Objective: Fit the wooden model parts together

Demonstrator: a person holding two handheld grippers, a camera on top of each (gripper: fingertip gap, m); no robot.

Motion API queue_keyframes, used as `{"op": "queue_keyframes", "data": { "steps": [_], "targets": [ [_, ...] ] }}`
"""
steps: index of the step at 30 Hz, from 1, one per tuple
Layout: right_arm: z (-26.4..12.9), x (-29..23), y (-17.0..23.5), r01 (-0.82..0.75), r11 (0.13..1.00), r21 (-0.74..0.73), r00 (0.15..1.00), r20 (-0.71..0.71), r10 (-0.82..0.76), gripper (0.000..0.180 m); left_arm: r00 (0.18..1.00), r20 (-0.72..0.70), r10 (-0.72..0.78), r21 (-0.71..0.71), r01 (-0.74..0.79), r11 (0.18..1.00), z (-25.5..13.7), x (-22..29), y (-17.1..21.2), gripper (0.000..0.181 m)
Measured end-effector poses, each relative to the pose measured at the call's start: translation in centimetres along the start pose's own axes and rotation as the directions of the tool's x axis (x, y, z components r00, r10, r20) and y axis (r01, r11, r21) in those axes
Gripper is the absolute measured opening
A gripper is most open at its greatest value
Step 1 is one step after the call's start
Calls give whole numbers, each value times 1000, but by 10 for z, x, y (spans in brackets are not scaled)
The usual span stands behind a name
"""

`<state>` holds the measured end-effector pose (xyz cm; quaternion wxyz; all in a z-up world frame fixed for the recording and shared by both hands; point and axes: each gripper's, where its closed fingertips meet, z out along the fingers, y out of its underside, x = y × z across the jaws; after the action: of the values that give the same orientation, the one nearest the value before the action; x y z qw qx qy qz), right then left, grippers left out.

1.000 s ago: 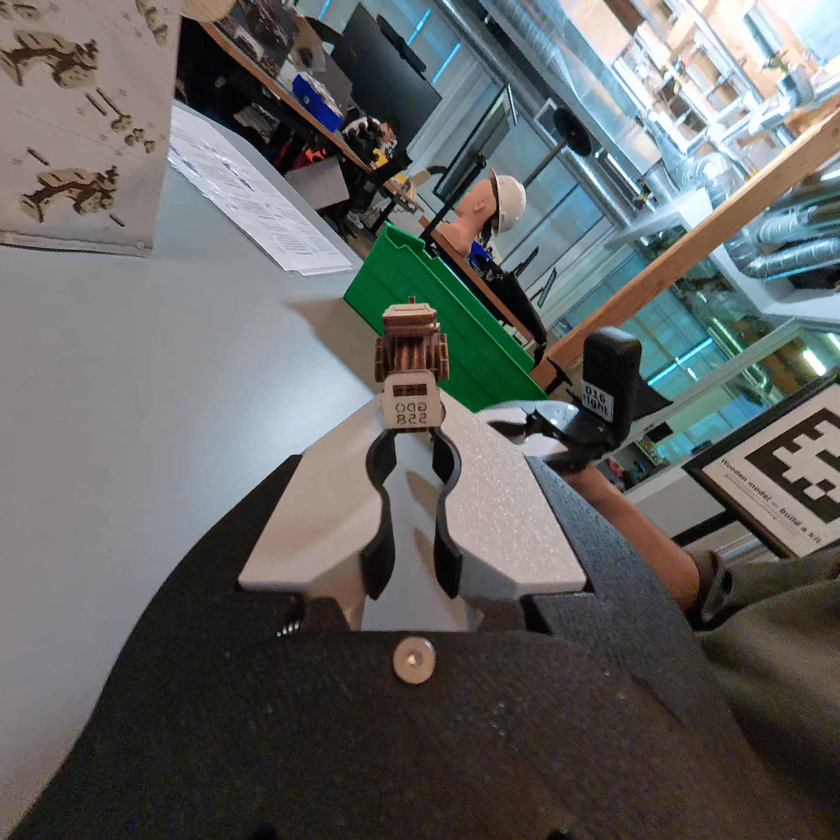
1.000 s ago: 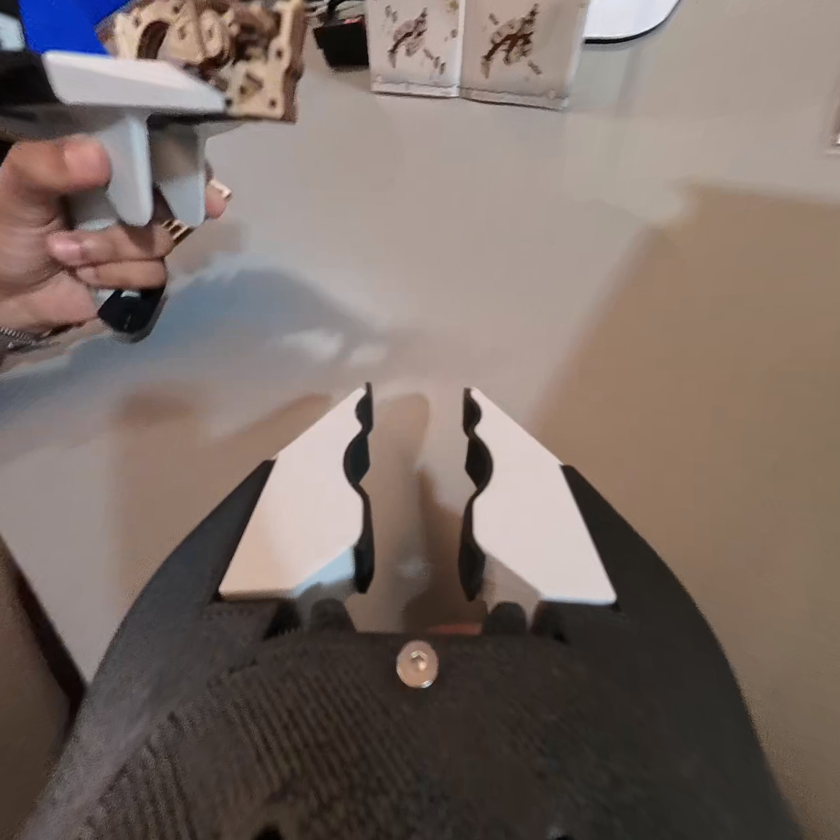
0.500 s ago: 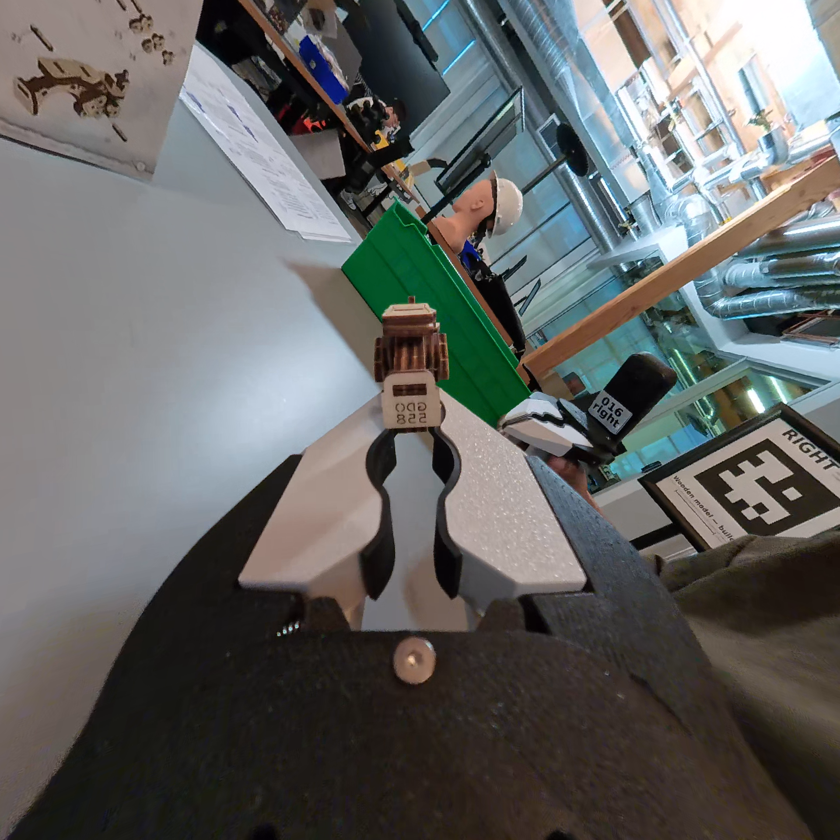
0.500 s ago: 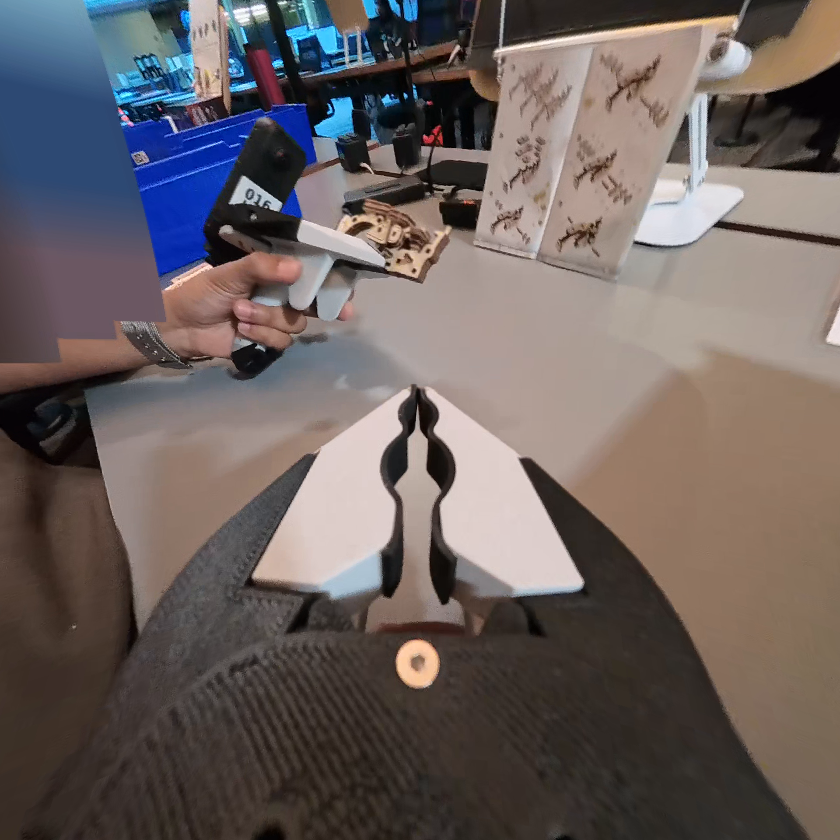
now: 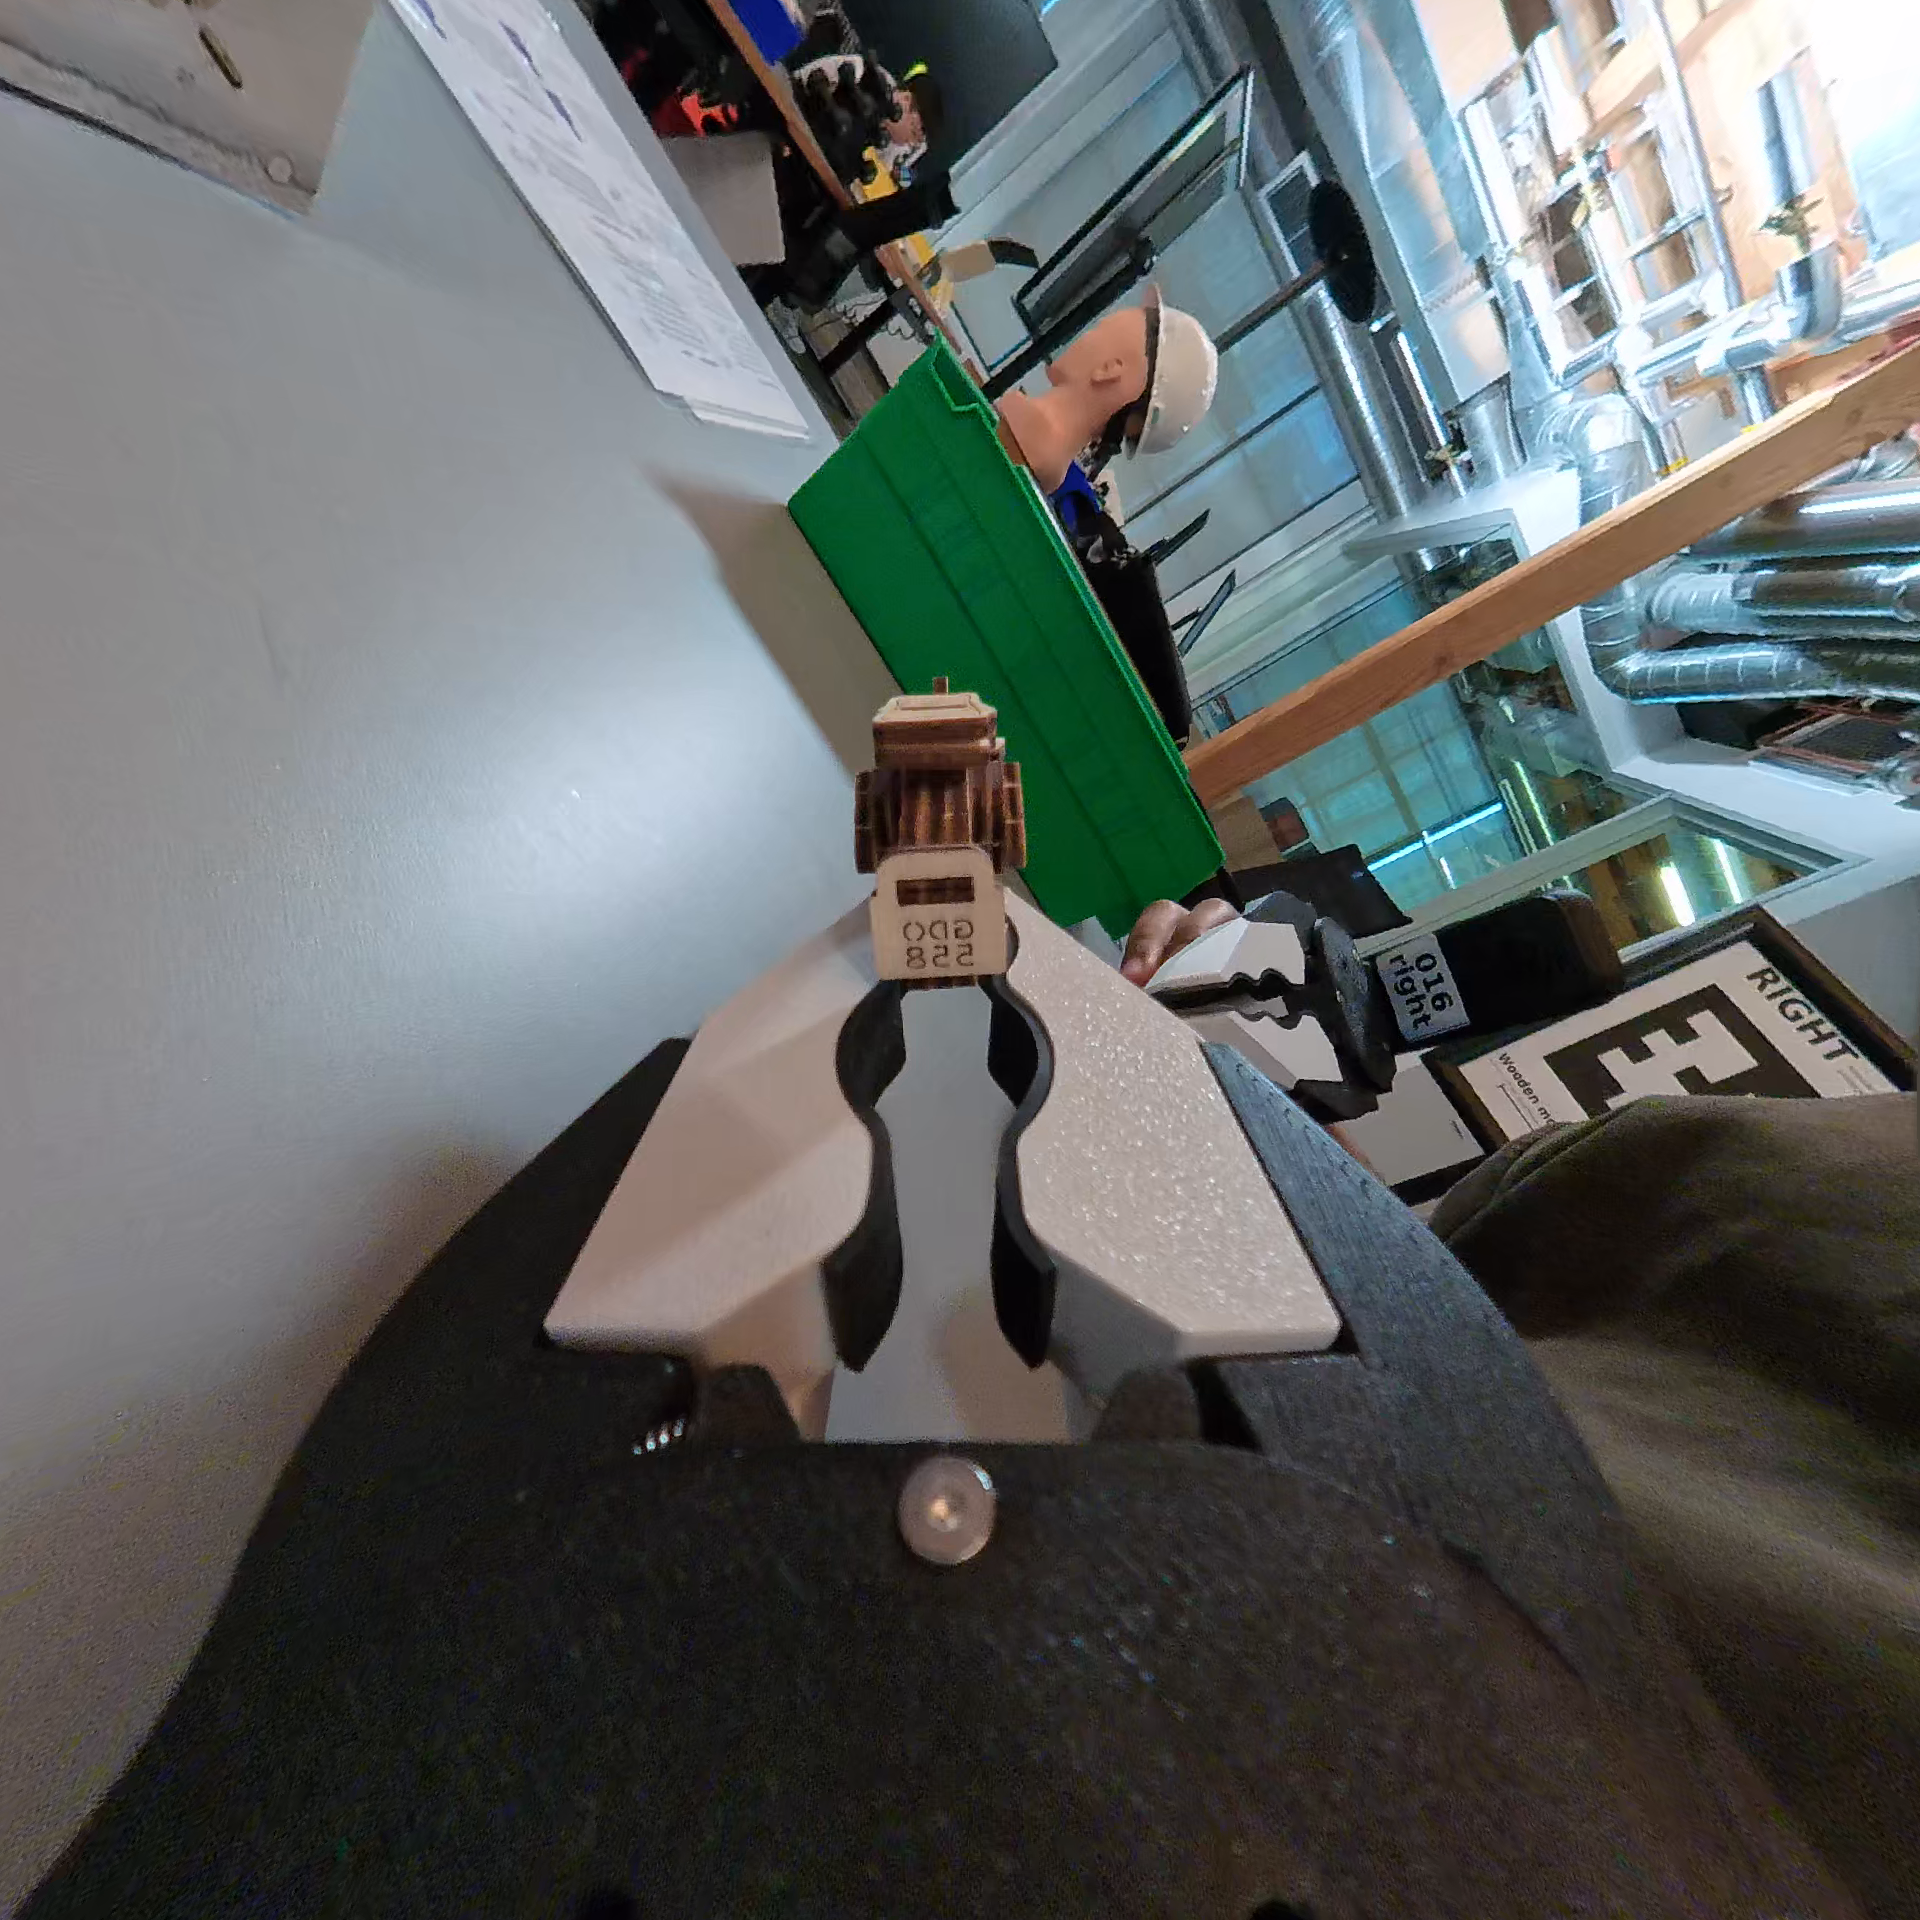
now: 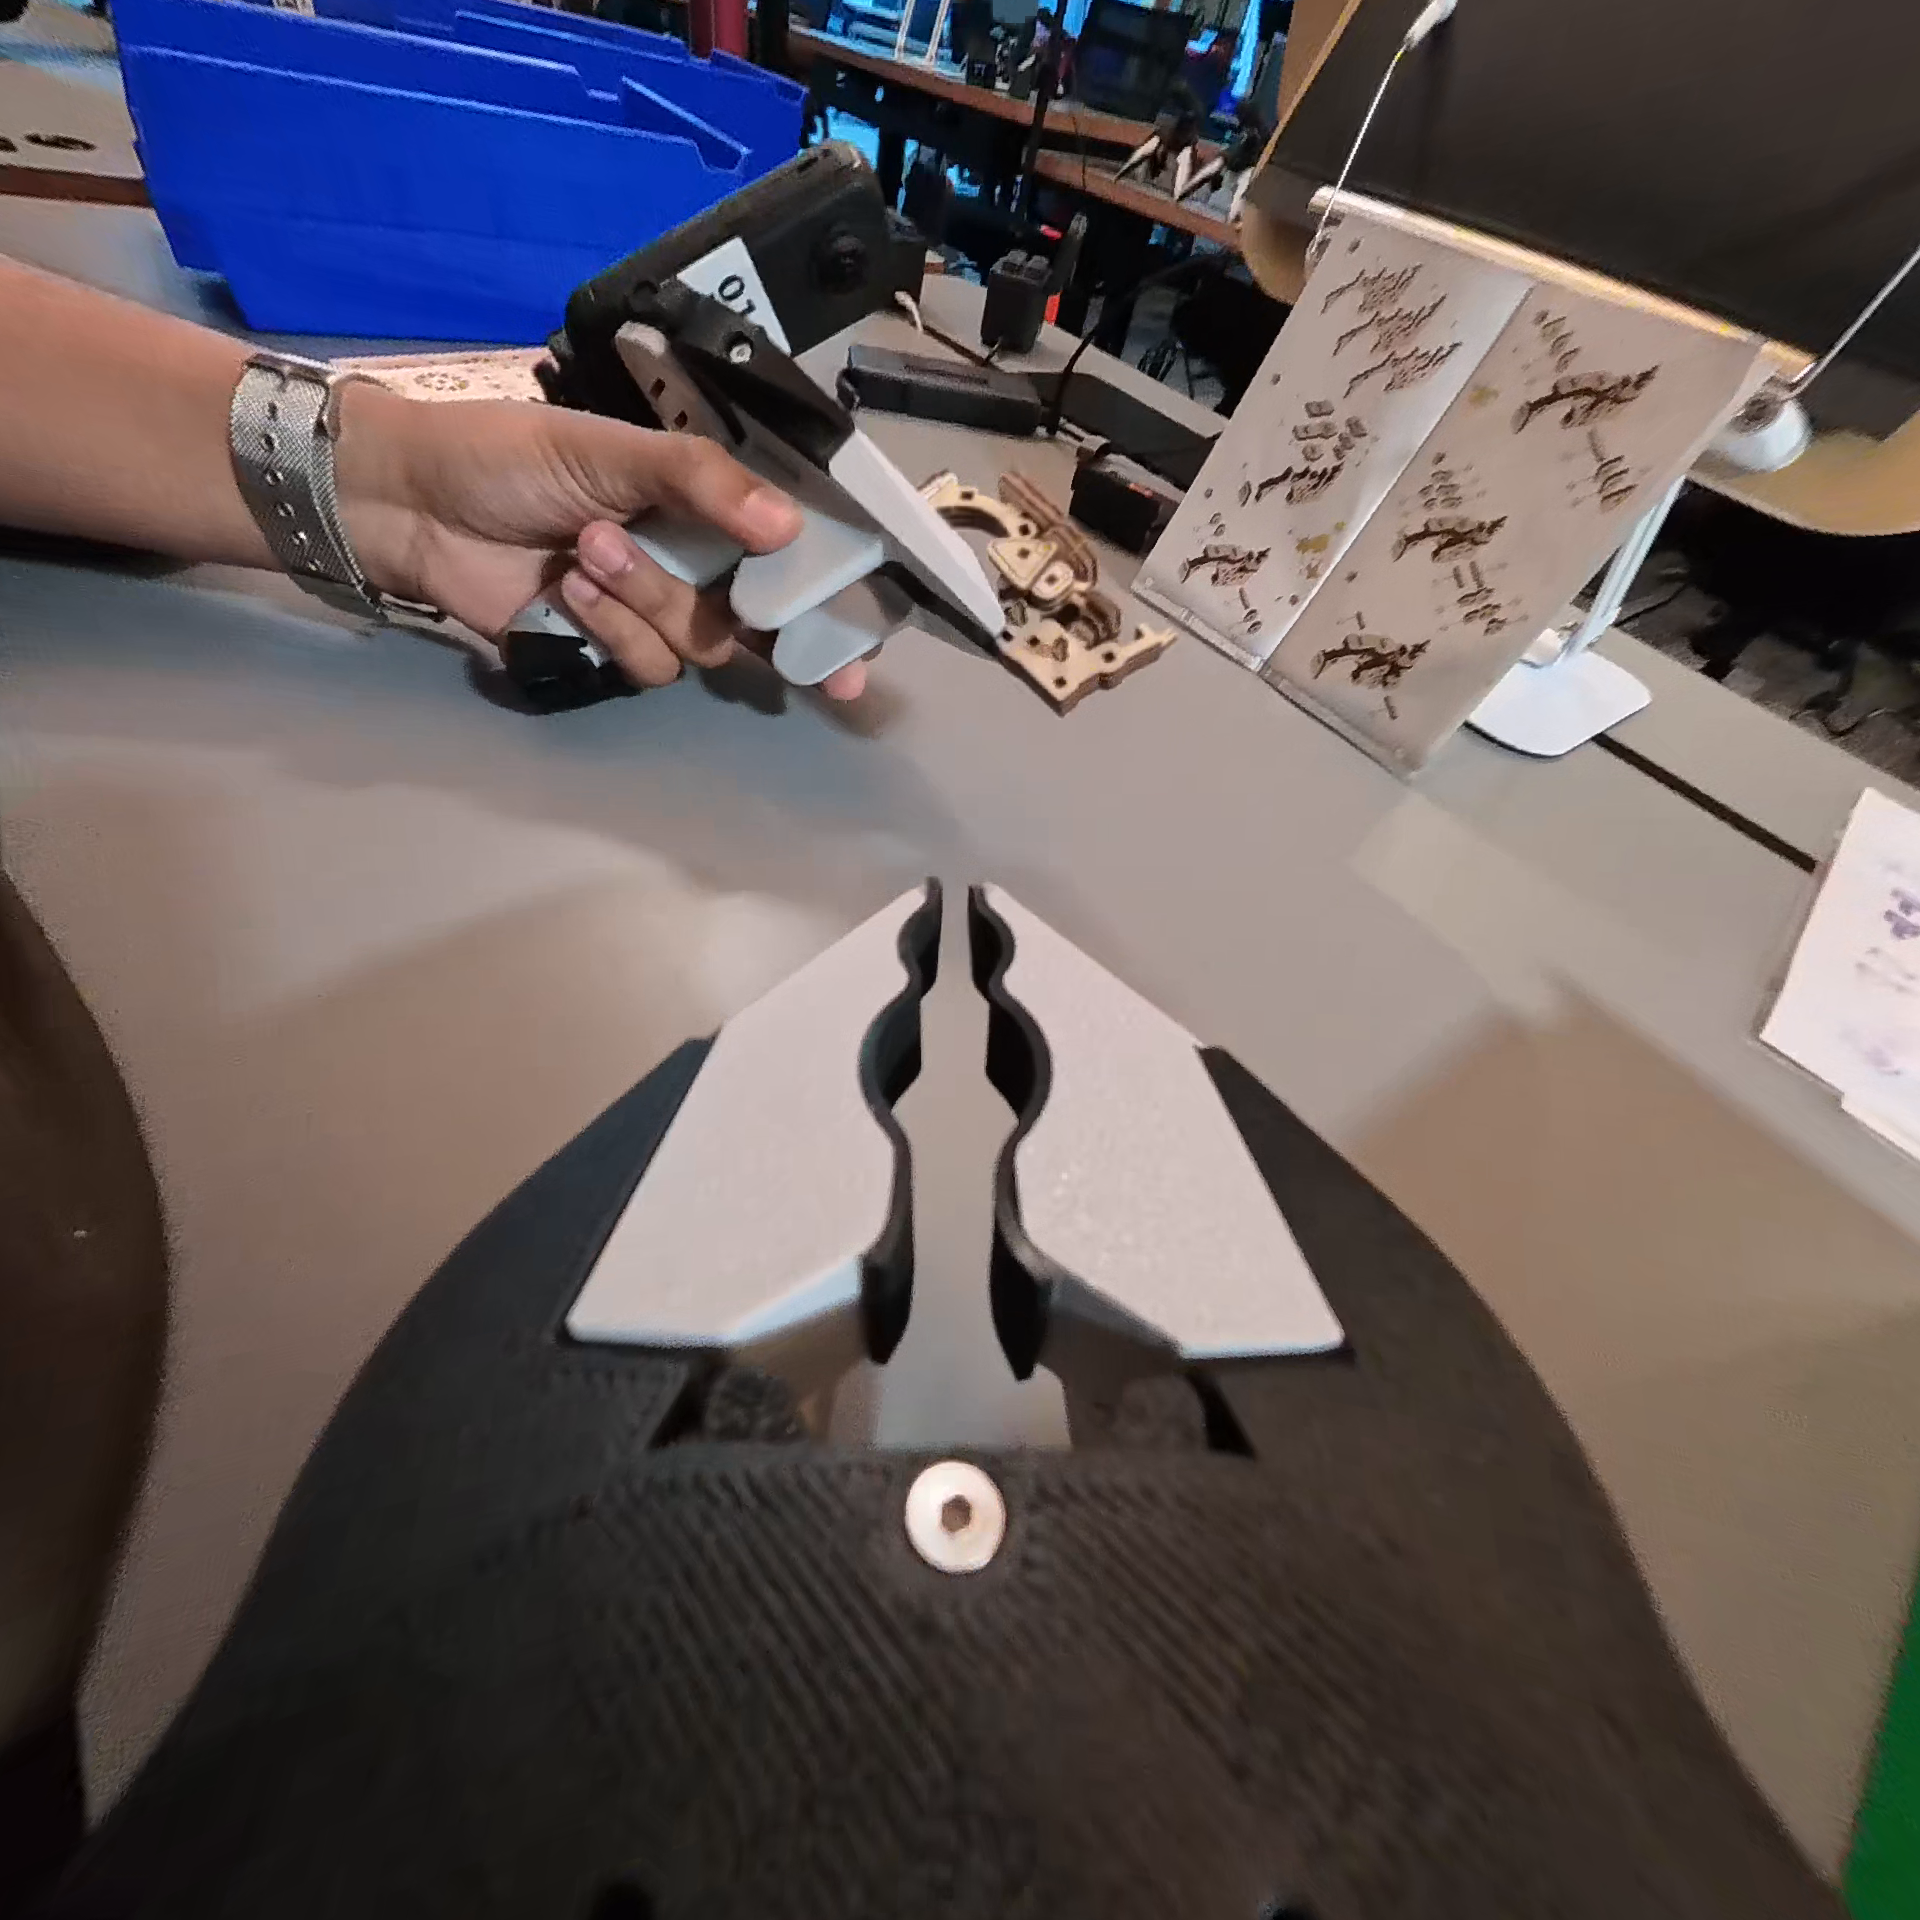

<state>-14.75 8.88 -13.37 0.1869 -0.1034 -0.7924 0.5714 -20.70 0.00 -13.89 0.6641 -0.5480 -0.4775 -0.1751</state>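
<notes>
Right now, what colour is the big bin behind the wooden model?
Green: the bin shows best in the left wrist view, behind the wooden model.

Engraved characters show on the pale end plate of the wooden model [image 5: 940, 940], and a white sticker [image 5: 1421, 985] with print sits on the far hand-held gripper [image 5: 1247, 992]. At right stands a framed sign [image 5: 1704, 1049] with a square code marker and lettering; far left, a printed sheet [image 5: 613, 208] lies on the table [image 5: 312, 727], too small to read.

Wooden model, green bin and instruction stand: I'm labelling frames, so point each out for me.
wooden model [image 5: 940, 805], left wrist view, on its dark layered body above the tongs.
green bin [image 5: 997, 665], left wrist view, on its long side wall.
instruction stand [image 6: 1444, 488], right wrist view, on the printed panels' middle fold.
</notes>
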Motion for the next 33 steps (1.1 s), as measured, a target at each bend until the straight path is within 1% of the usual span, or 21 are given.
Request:
{"op": "queue_keyframes", "data": {
  "steps": [3,5,9,11,13,15,17,19,24,27,28,30,33],
  "targets": [
    [3,-2,8,-22,999,-41,999,38,23,5,1000,10,-14,-31,15,999,2,-3,4,5],
    [2,4,11,-34,998,-54,999,19,35,6,1000,18,-18,-42,19,999,3,-4,6,5],
    [-1,10,14,-13,998,-61,1000,12,14,2,999,16,-43,-64,44,997,4,-4,10,5],
    [-2,5,17,-10,997,-77,999,49,14,0,998,21,-58,-75,59,995,3,-5,13,4],
    [-3,-3,22,2,995,-104,993,115,10,0,998,23,-63,-92,65,994,3,-5,16,5],
    [-5,-19,26,15,991,-133,976,218,14,10,998,28,-57,-110,60,992,4,-5,19,5],
    [-5,-26,33,13,984,-177,964,264,35,29,998,32,-46,-135,50,990,5,-4,24,5],
    [-5,-32,39,19,975,-222,956,291,48,36,999,37,-29,-159,35,987,6,-3,29,5],
    [2,-44,62,107,932,-346,945,328,13,35,999,42,-15,-196,23,980,8,-2,36,5],
    [5,-46,64,113,925,-362,944,331,14,22,999,37,-32,-200,38,979,8,-1,38,5],
    [7,-41,64,96,923,-372,954,298,21,12,999,39,-30,-203,37,978,8,-1,39,5],
    [10,-34,64,74,921,-382,967,253,27,11,999,46,-18,-216,28,976,9,-2,41,5],
    [15,-20,57,126,931,-342,981,183,-66,11,999,51,-9,-254,22,967,11,-2,48,5]
  ]
}}
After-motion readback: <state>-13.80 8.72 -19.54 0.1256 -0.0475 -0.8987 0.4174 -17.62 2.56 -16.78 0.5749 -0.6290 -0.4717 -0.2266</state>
